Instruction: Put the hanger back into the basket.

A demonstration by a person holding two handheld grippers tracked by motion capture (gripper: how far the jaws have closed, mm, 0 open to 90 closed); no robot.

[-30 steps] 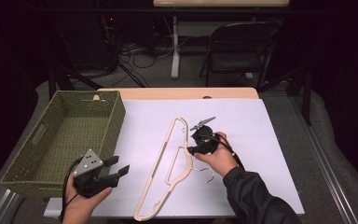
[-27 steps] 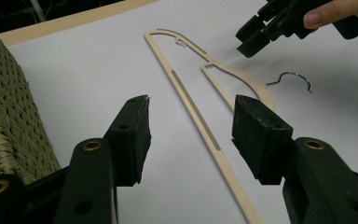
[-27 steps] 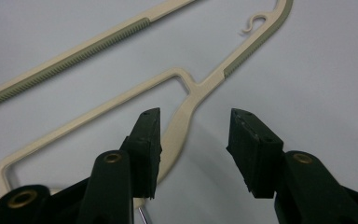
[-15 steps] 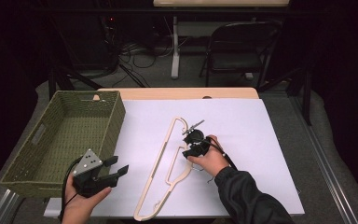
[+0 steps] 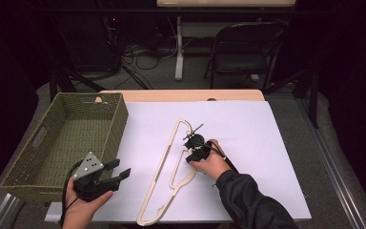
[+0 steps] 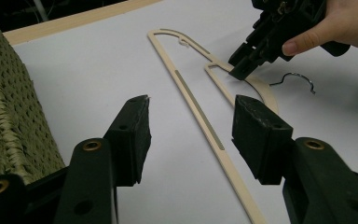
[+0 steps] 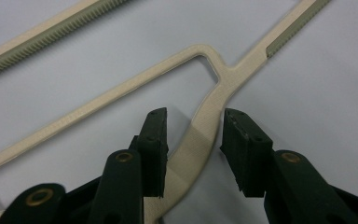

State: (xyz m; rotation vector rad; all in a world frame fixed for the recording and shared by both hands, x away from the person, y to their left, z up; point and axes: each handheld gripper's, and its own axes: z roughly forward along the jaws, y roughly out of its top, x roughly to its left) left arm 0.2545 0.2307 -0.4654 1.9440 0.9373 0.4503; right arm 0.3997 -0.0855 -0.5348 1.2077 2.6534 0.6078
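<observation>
The right gripper (image 7: 193, 140) jaws have just been closing, straddling but not yet pinching the hanger (image 7: 200, 126) lying centre frame on the sheet (image 5: 248, 129). If gripped off-centre, it is being risked swinging; the left gripper (image 6: 189, 128) is being held apart, empty.

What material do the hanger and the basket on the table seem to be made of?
The hanger looks like cream plastic with a matte finish: it is thin, flat and moulded, with ribbed grey strips set in its arms; painted wood is less likely. Its hook looks like bent metal wire. The basket seems woven from olive-green cord or fibre, with a visible braided texture.
</observation>
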